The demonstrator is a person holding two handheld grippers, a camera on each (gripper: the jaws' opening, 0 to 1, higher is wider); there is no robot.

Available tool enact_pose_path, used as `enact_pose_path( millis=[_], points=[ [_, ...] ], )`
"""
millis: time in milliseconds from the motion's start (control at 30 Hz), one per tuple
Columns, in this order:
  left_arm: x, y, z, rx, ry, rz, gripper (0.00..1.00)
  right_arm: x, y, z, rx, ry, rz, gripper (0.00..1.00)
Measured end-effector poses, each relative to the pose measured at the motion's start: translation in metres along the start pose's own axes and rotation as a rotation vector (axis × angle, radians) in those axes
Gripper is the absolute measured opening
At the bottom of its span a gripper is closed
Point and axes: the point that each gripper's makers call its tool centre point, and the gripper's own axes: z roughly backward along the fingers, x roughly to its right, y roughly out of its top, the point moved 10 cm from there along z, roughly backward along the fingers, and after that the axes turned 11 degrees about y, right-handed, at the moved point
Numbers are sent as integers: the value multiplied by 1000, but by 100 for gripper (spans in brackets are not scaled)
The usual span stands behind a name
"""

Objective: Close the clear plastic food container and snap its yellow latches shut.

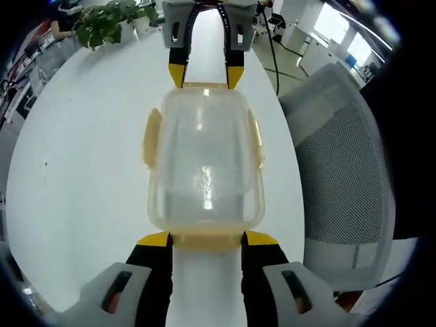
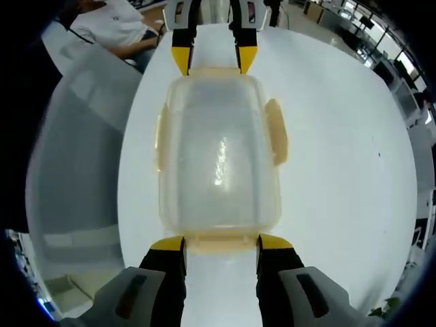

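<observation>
Two grippers are facing each other across the clear container [image 1: 204,160], which is sitting lid-on upon the white table [image 1: 82,177]. The left gripper [image 1: 207,238] is spreading its yellow-tipped jaws at one end latch [image 1: 208,240]. The right gripper [image 2: 221,242] is doing likewise at the opposite latch [image 2: 221,240] (neither clearly gripping); both side latches [image 1: 151,138] are flaring outward.

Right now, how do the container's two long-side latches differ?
The table-side latch flares out from the container and shows wide; the chair-side latch lies closer against the wall and shows as a narrow strip. Both are yellow and sit midway along a long side.
</observation>
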Motion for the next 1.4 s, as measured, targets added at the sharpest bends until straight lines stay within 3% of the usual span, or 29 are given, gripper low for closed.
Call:
enact_pose_path(
  millis=[667,1400],
  points=[
    [0,20,-13,0,4,12,38,4,-24,3,-7,5,4,38],
    [-3,31,-13,17,0,-12,38,2,-34,6,-6,-2,-10,38]
  ],
)
